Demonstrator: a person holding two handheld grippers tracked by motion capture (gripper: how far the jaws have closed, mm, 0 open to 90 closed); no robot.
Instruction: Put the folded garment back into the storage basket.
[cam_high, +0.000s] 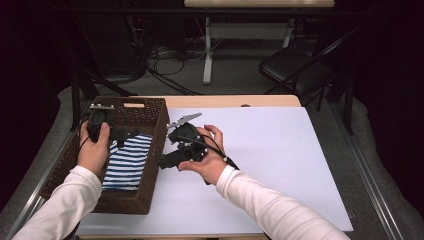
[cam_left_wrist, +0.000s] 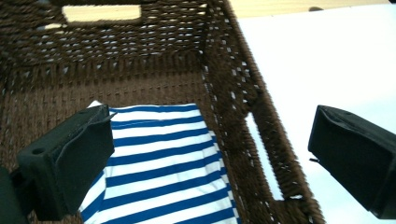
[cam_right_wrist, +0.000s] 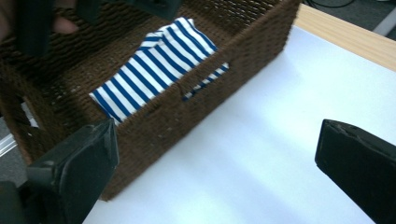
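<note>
- Landmark: a dark brown woven basket (cam_high: 150, 165) stands at the left end of a white sheet (cam_high: 260, 165) laid over the table; all places below are given from this basket.
- Thing in hand: a folded cloth (cam_high: 126, 162) with blue and white stripes lies flat on the basket floor, against the wall that faces the white sheet and toward the person's end. In the left gripper view the cloth (cam_left_wrist: 163, 158) has its stripes running across and its long axis running from the person toward the far wall.
- Left gripper (cam_high: 131, 134): held over the inside of the basket, above the far end of the cloth. Its jaws stand spread wide with nothing between them; one jaw hangs over the cloth, the other beyond the basket wall (cam_left_wrist: 252, 116) over the white sheet.
- Right gripper (cam_high: 167, 161): outside the basket, just beside its long wall, over the white sheet. Its jaws are spread and hold nothing.
- Deciding relation: the cloth lies below and a little toward the person from the left gripper, with no wall between; from the right gripper the wall (cam_right_wrist: 196, 98) stands in the way. The left gripper is judged the nearer.
- Materials: the basket is stiff, coarse weave with handle slots in its walls; the cloth is soft, thin and likely to sag when lifted by one edge.
</note>
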